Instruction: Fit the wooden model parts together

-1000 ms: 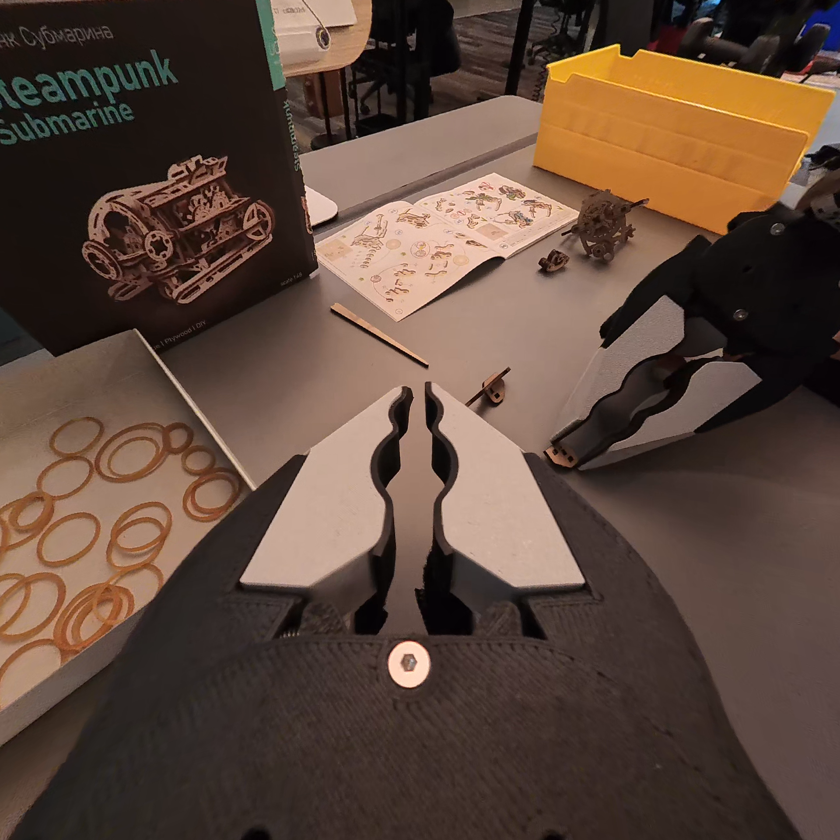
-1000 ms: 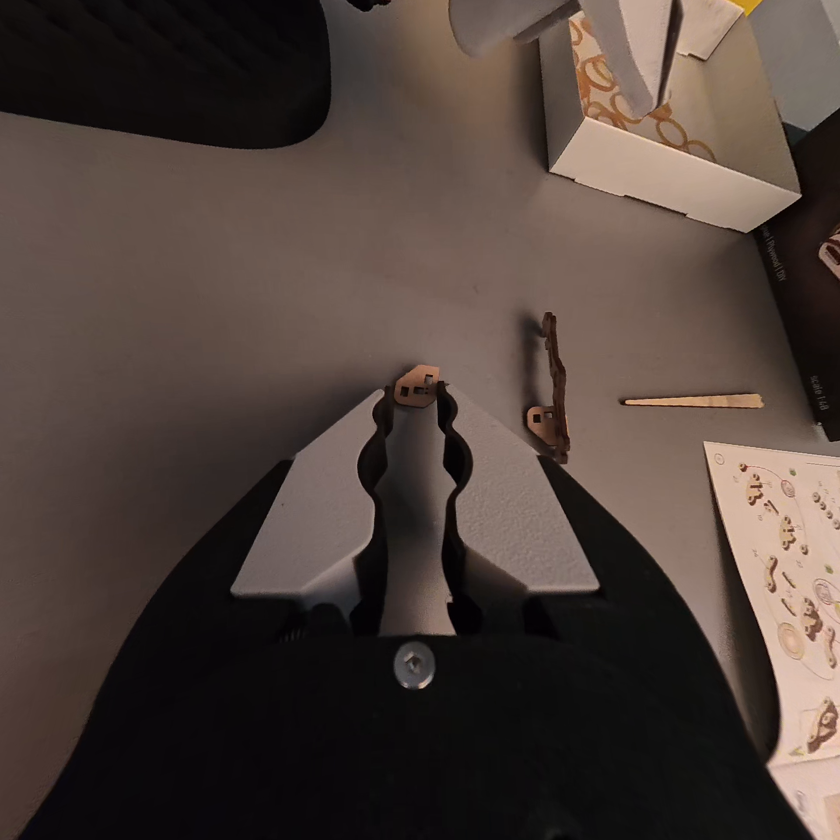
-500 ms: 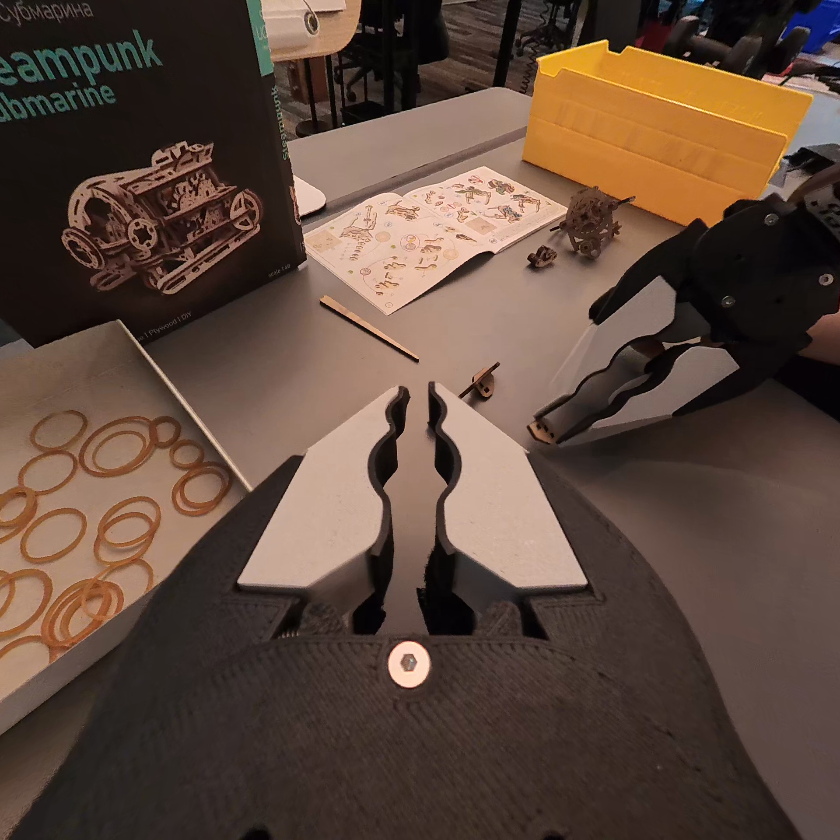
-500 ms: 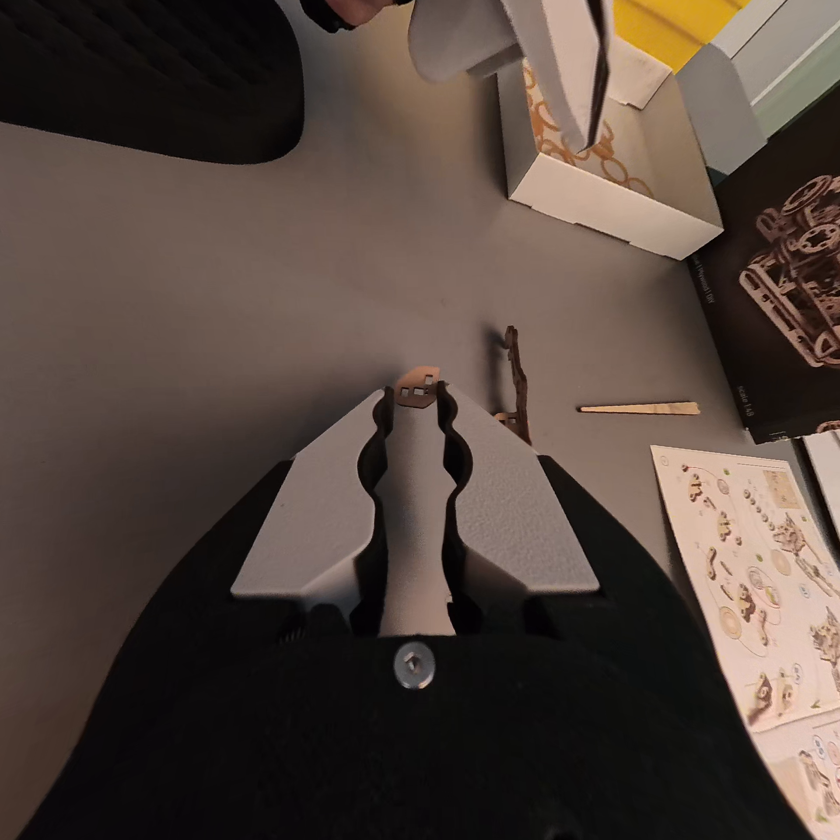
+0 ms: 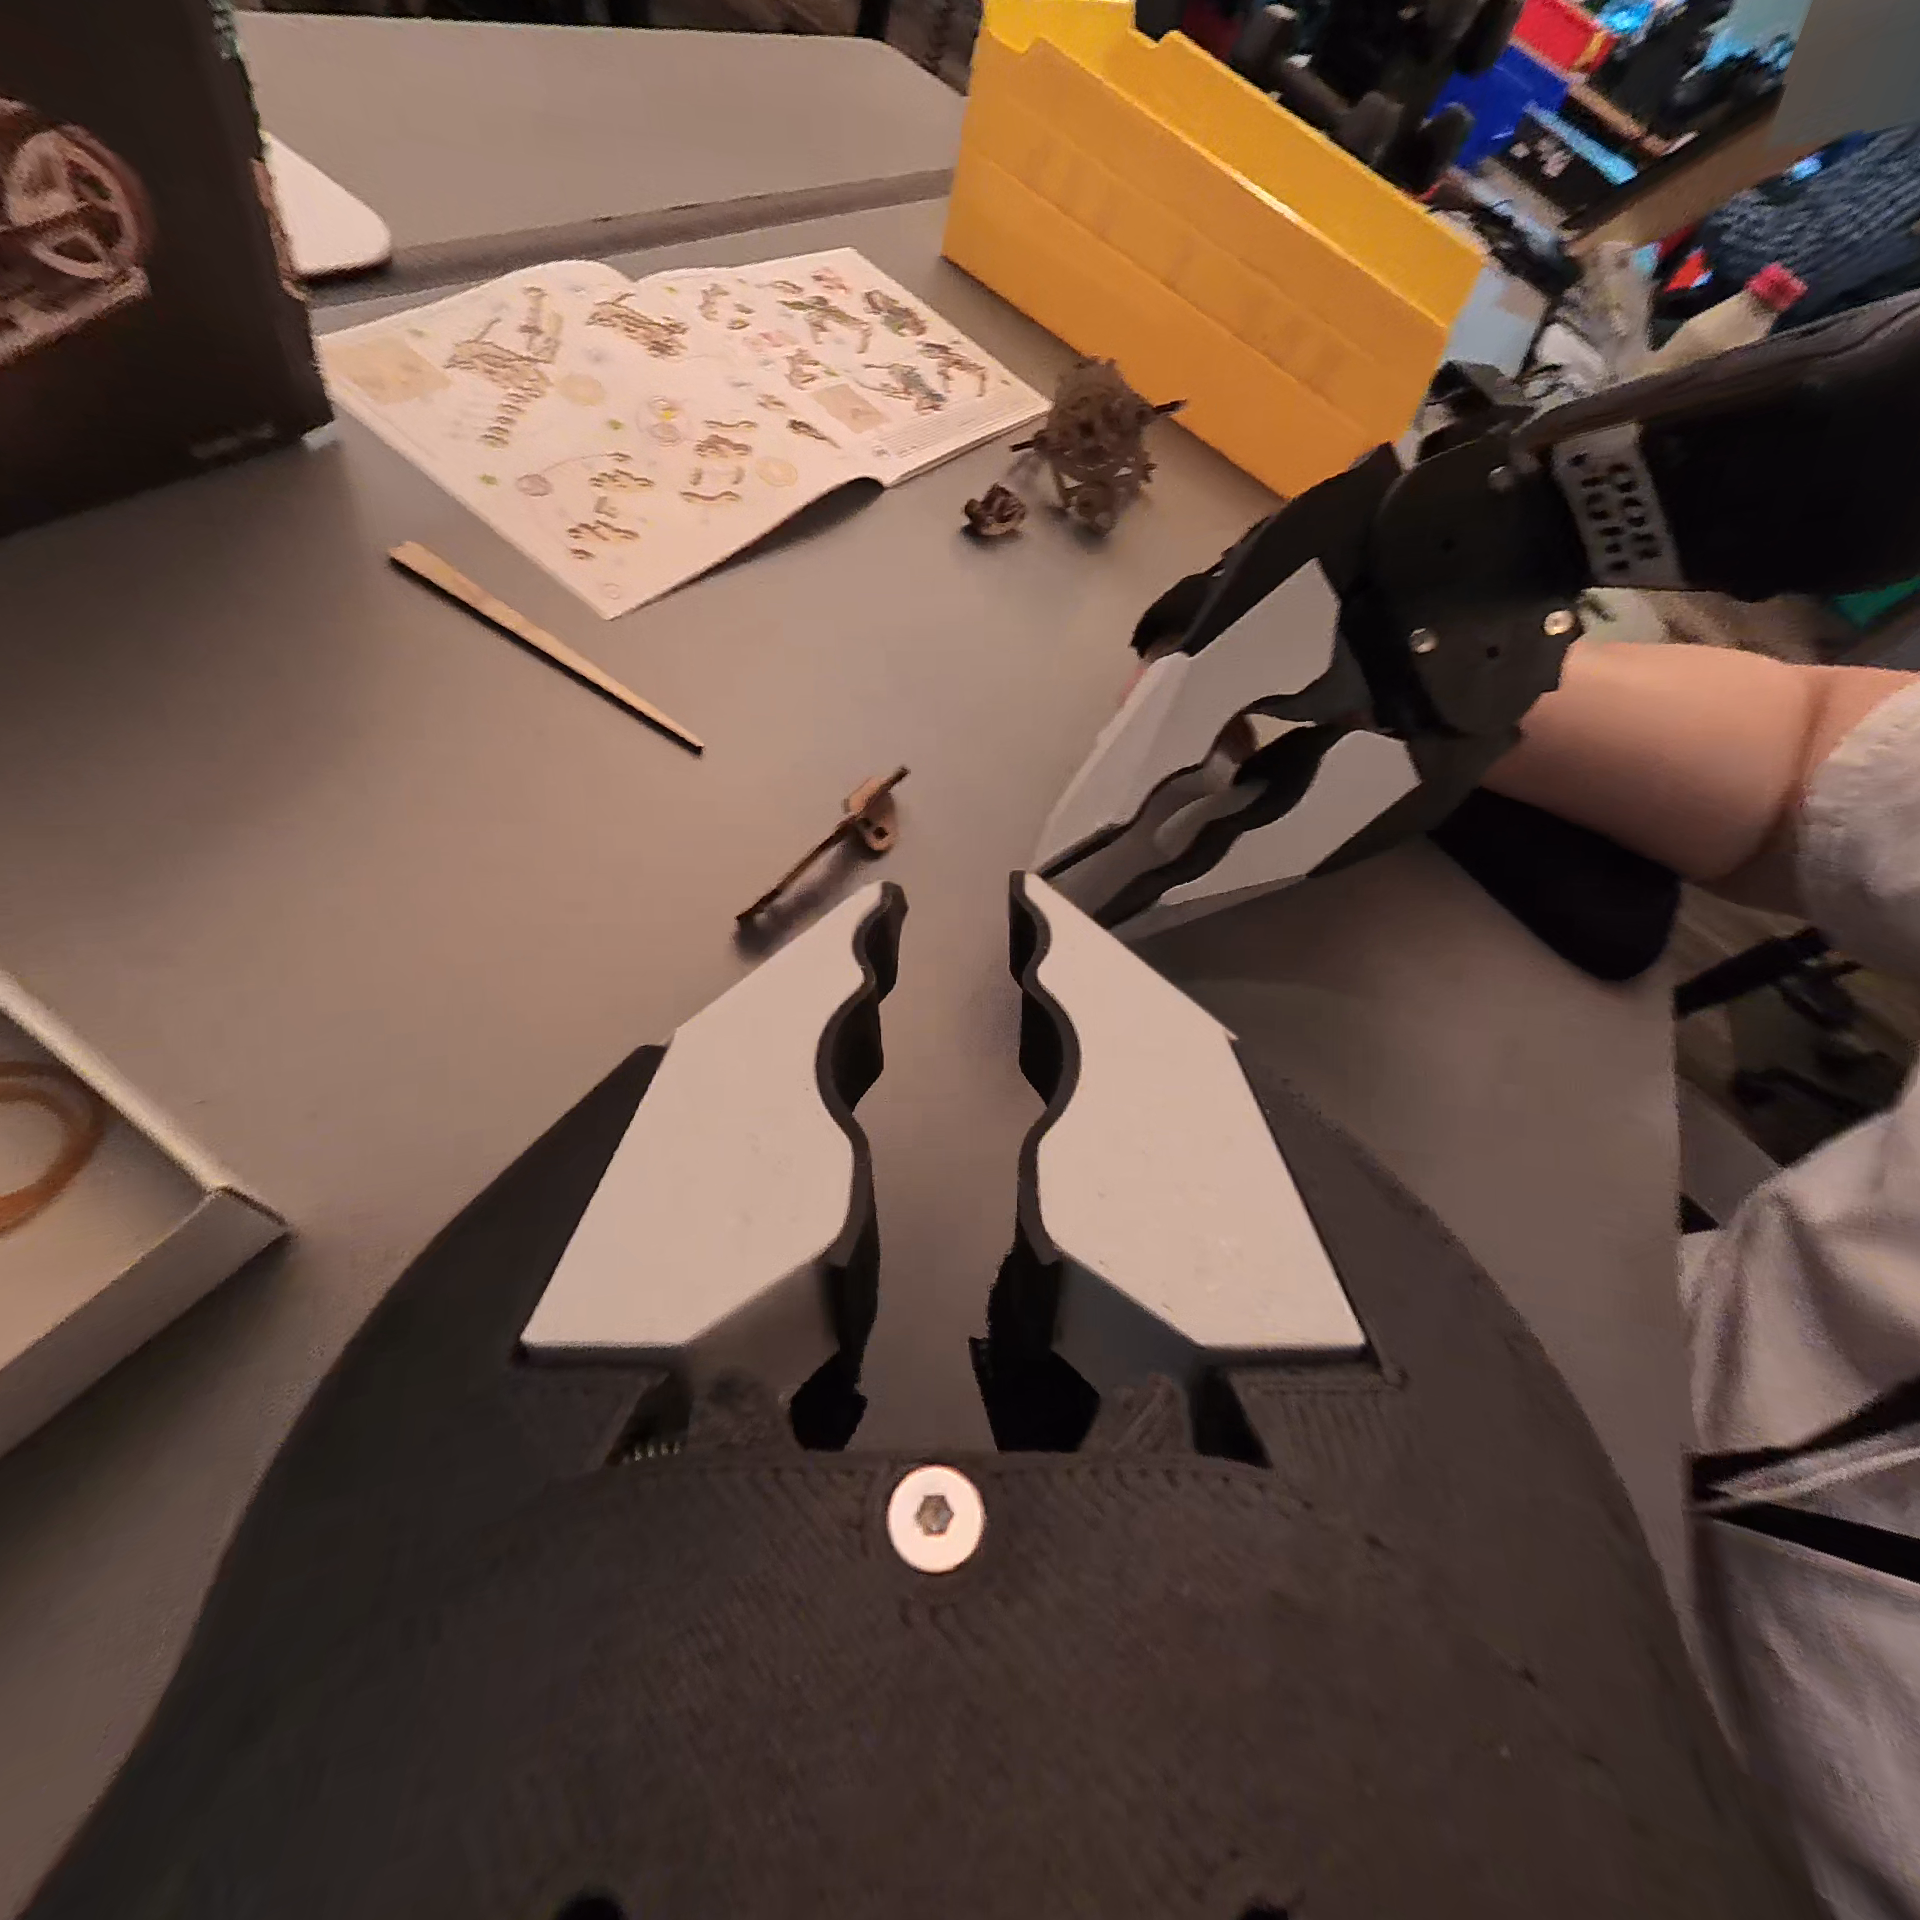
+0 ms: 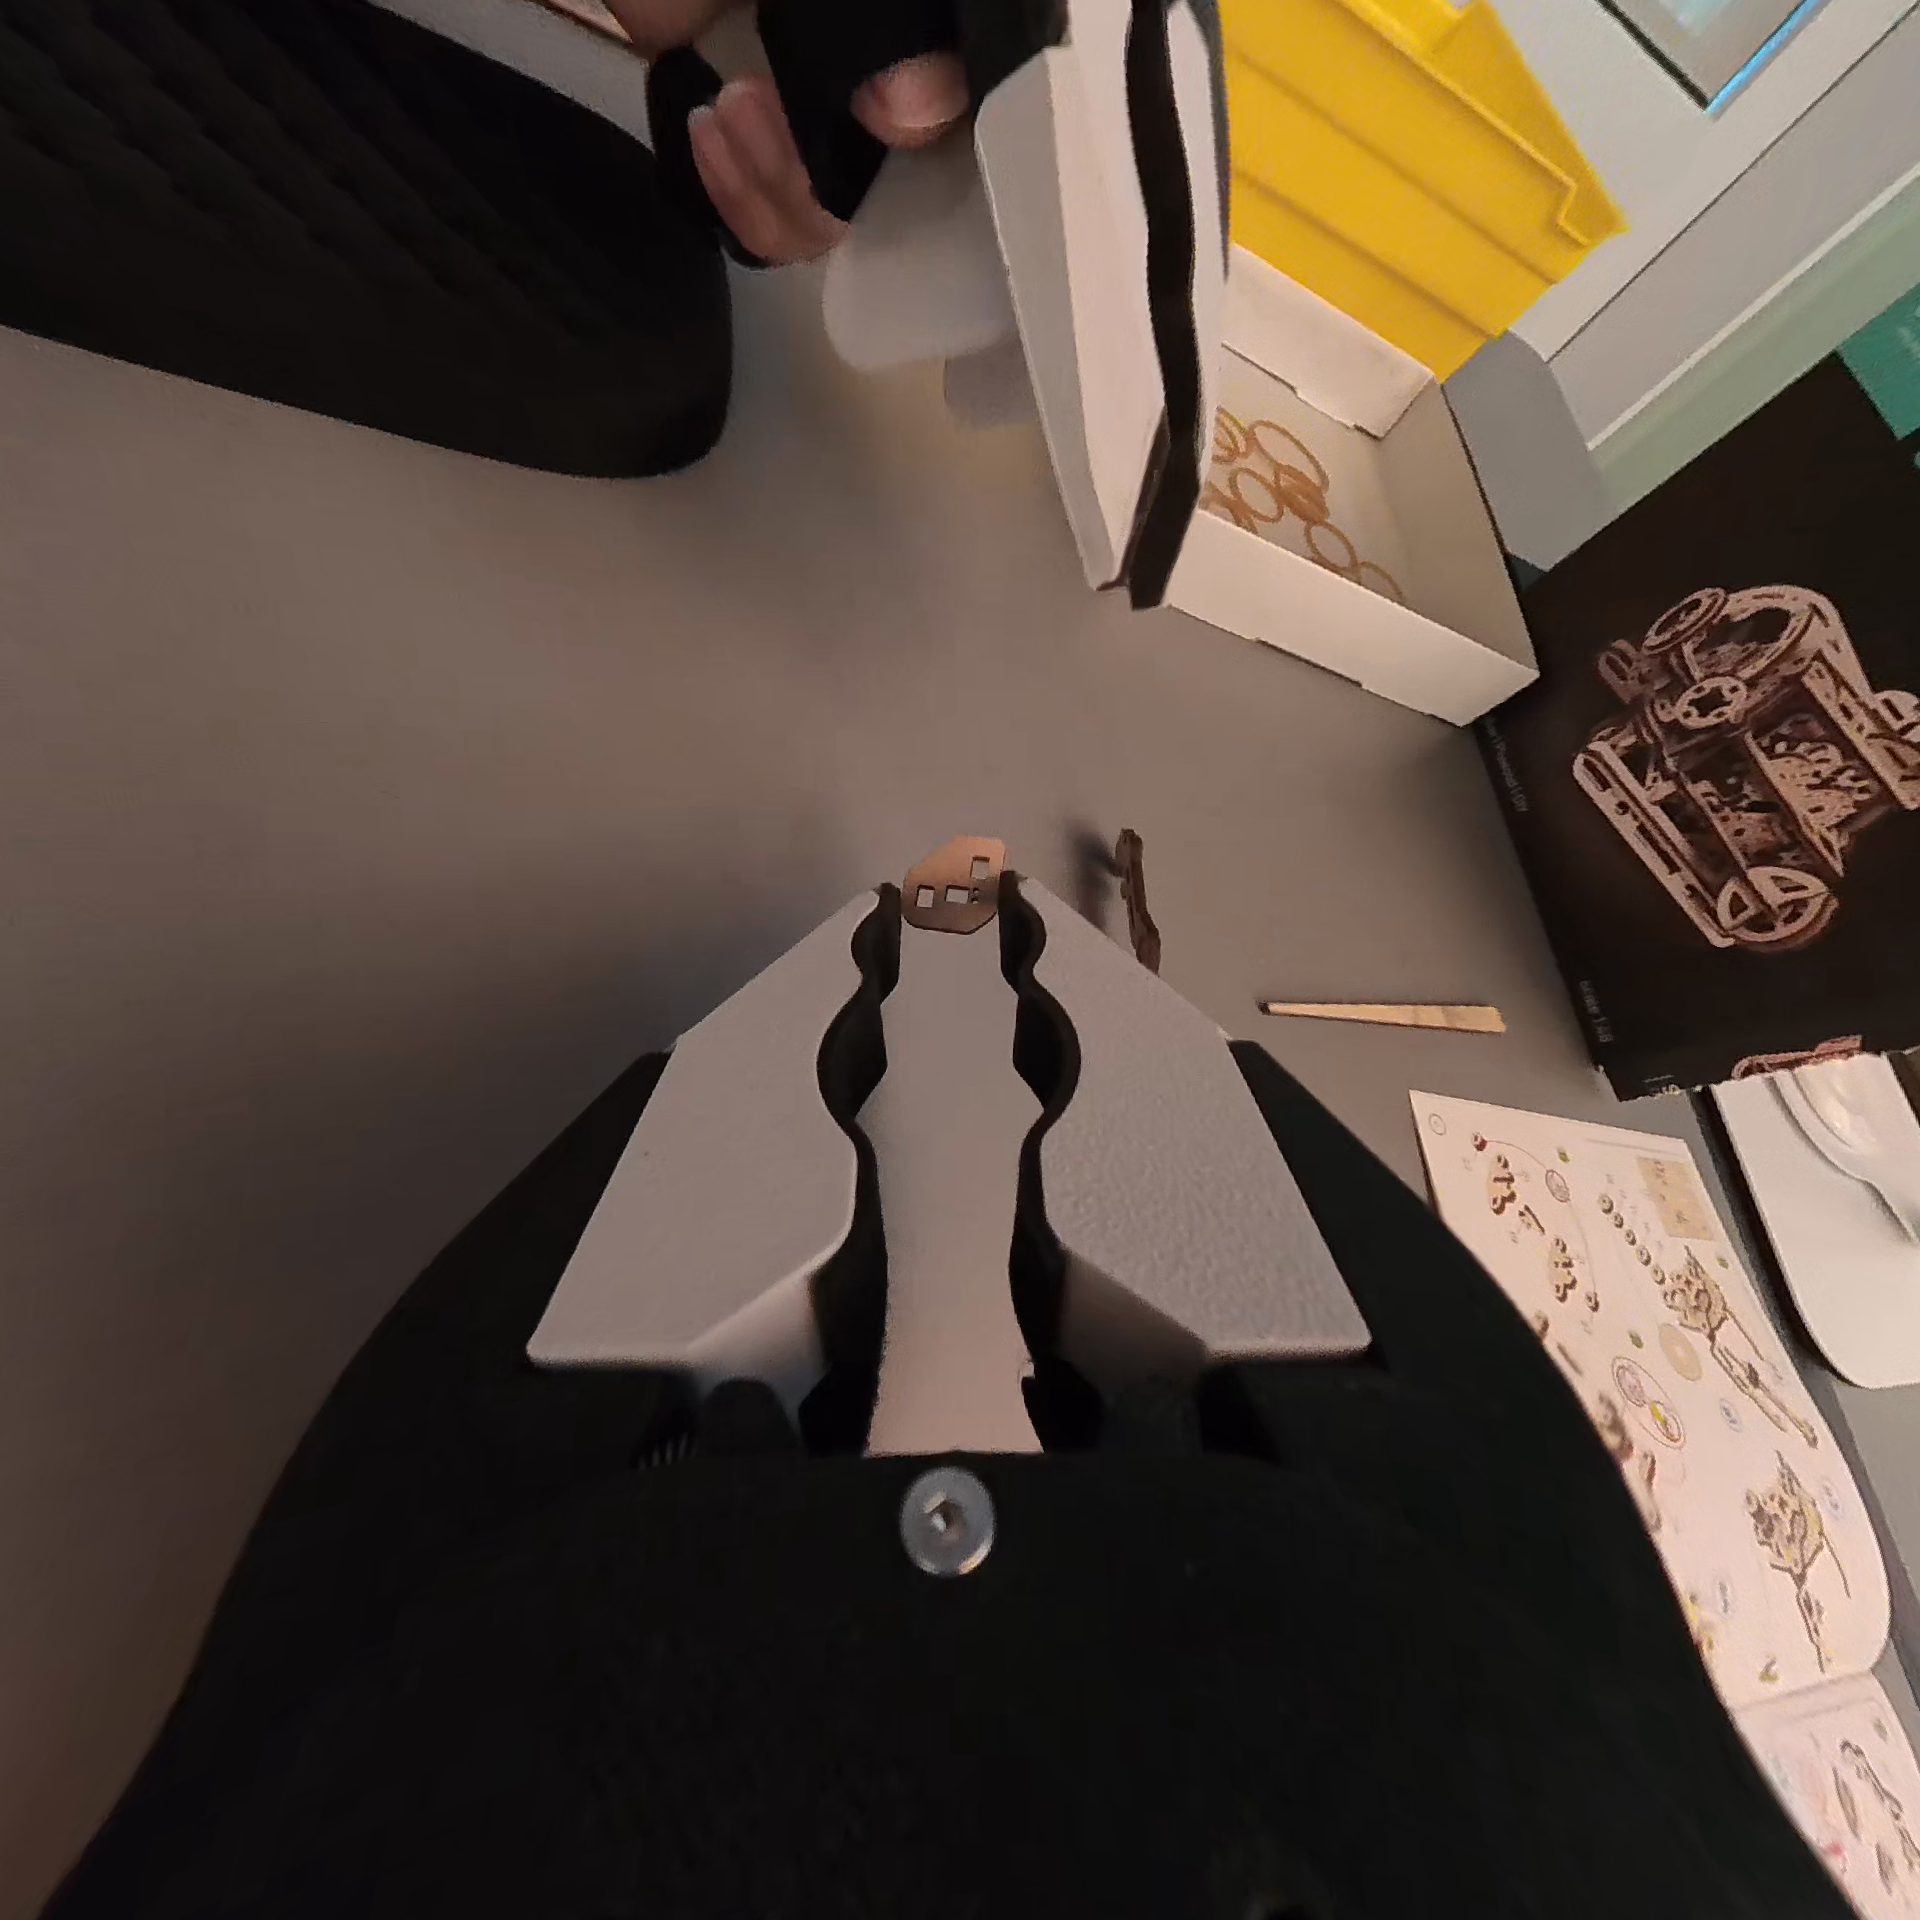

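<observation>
Now right tool (image 6: 945, 902) pinching small slotted wooden plate (image 6: 956, 883), left tool (image 5: 956, 914) parted, empty.

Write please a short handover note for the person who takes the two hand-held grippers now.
Right hand-held gripper: shut on the small flat wooden plate, held at its fingertips above the table.
Left hand-held gripper: open, empty, close beside the right one.
The long wooden part lies on the table near both.
Partly built model stands by the yellow bin.
Done: plate picked up.
Left: join it, probably to the long part.
</observation>
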### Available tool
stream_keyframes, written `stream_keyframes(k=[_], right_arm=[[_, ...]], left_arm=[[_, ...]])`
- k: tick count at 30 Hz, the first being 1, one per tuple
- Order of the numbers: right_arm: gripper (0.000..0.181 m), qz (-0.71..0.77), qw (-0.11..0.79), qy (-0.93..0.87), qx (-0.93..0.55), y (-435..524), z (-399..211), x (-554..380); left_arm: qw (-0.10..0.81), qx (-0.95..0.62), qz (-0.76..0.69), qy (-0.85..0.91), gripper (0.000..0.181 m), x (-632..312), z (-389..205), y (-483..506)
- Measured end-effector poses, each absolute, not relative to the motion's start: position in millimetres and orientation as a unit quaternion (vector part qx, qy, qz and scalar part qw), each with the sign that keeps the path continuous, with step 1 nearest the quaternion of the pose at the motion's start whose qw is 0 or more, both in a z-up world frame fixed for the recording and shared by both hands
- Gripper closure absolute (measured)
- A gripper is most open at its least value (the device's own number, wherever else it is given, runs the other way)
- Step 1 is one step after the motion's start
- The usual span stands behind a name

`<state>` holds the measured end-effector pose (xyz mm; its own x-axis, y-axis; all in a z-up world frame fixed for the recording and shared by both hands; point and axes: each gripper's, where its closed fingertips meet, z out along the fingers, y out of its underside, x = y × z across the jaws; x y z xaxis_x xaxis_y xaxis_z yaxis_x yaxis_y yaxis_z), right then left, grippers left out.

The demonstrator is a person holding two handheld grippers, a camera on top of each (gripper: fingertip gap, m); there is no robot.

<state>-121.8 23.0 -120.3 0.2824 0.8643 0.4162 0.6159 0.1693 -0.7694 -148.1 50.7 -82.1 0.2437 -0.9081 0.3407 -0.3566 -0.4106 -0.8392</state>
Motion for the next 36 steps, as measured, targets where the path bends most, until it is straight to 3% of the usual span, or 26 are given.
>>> stream_keyframes(k=[11,20,22,26,30,34,36], right_arm=[[0.162,0.039,0.565,-0.607,-0.557,18,-91,-130],[0.162,0.046,0.583,-0.602,-0.544,17,-81,-131],[0.162,0.048,0.582,-0.604,-0.543,16,-82,-132],[0.16,0.059,0.608,-0.576,-0.543,19,-72,-131],[0.153,0.211,0.618,-0.458,-0.603,25,-49,-121],[0.153,0.489,0.506,-0.271,-0.657,27,-37,-123],[0.162,0.538,0.468,-0.224,-0.665,29,-40,-123]], left_arm=[[0.226,-0.703,-0.531,0.416,0.171,-131,-80,21],[0.202,-0.704,-0.541,0.413,0.17,-127,-86,17],[0.188,-0.699,-0.551,0.415,0.179,-125,-85,13],[0.197,-0.692,-0.562,0.408,0.181,-125,-77,15],[0.223,-0.666,-0.624,0.343,0.181,-130,-50,30],[0.226,-0.644,-0.657,0.321,0.181,-132,-39,32],[0.229,-0.648,-0.648,0.327,0.181,-129,-42,32]])
